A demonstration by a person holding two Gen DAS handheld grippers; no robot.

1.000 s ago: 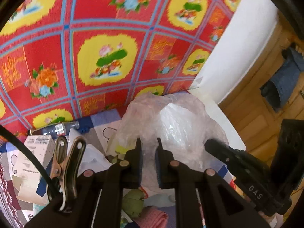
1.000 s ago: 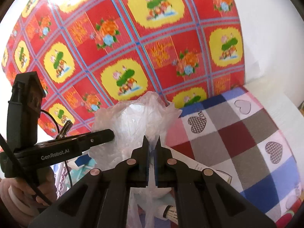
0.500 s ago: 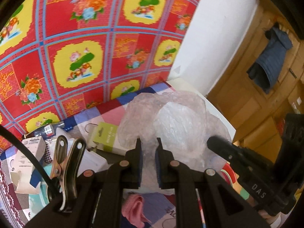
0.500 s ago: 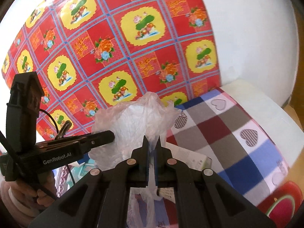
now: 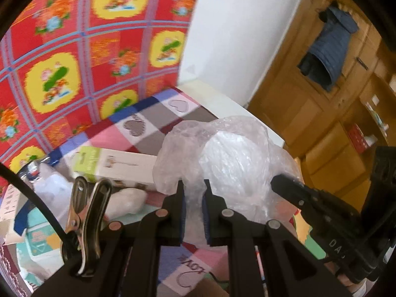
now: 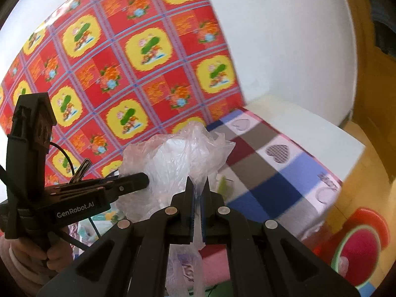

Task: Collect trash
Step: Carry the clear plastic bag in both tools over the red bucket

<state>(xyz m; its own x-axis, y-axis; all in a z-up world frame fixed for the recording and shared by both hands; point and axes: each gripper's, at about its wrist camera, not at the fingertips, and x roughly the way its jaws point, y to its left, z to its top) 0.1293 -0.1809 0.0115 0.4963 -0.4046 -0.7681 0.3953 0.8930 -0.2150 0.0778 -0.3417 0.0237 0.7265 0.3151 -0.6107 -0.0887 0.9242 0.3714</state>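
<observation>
A clear crumpled plastic bag (image 5: 235,153) hangs in the air above a checked cloth with hearts (image 5: 138,126). My left gripper (image 5: 193,198) is shut on the bag's lower film, which fills the narrow gap between its fingers. The right gripper's tip (image 5: 284,185) reaches into the bag from the right side. In the right wrist view the same bag (image 6: 178,156) bulges ahead. My right gripper (image 6: 198,193) is shut on a thin fold of it. The left gripper's black fingers (image 6: 133,180) touch the bag from the left, held by a person's hand (image 6: 29,255).
A green-and-white box (image 5: 111,163), a white wad (image 5: 128,200) and a teal pack (image 5: 39,237) lie on the cloth. A red floral sheet (image 5: 61,74) covers the wall behind. Wooden cabinets (image 5: 321,113) with a hanging blue jacket (image 5: 326,49) stand to the right.
Both grippers have swung to the right together with the bag still held. The cloth's right edge, the white ledge and the wooden cabinets have come further into view.
</observation>
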